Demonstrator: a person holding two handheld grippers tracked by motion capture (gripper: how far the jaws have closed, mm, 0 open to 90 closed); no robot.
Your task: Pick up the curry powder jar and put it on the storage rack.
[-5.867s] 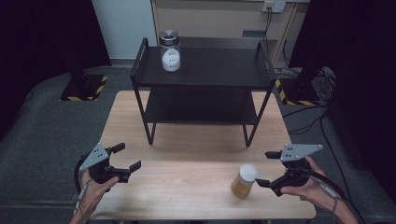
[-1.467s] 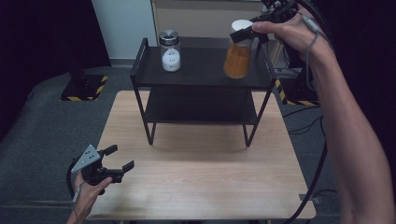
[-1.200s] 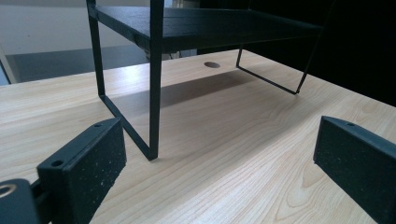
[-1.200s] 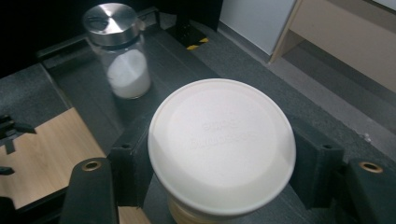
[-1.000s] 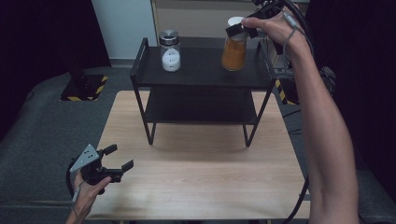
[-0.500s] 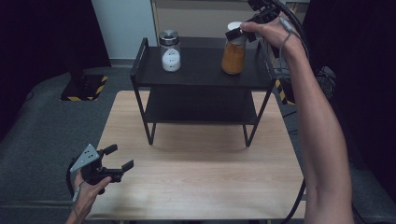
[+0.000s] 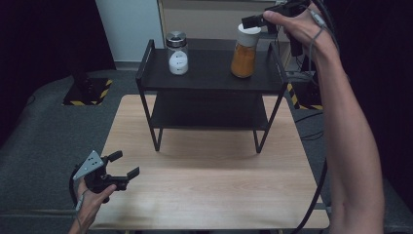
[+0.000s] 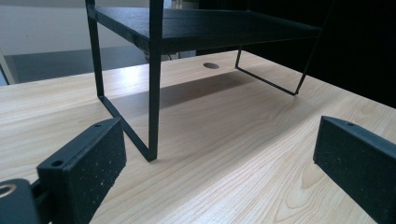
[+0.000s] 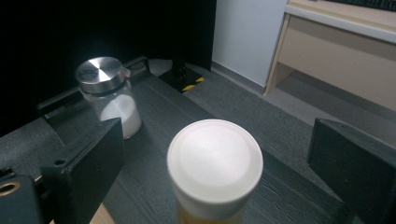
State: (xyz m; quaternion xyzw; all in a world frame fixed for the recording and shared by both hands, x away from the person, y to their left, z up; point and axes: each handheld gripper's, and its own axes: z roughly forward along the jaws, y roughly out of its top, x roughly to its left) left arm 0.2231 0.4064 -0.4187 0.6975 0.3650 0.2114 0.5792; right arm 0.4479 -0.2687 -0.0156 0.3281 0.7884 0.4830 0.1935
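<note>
The orange jar stood near the right edge of the rack top shelf. The right gripper hovered above its white lid, jaws spread and empty. The left gripper rested open at the table front-left corner.

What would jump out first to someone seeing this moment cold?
The raised right gripper, jaws wide open above the white-capped orange jar, which stands on the right of the black rack's top shelf. A steel-lidded jar of white powder stands on that shelf's left. The left gripper idles open, low at the wooden table's near-left corner.
</note>
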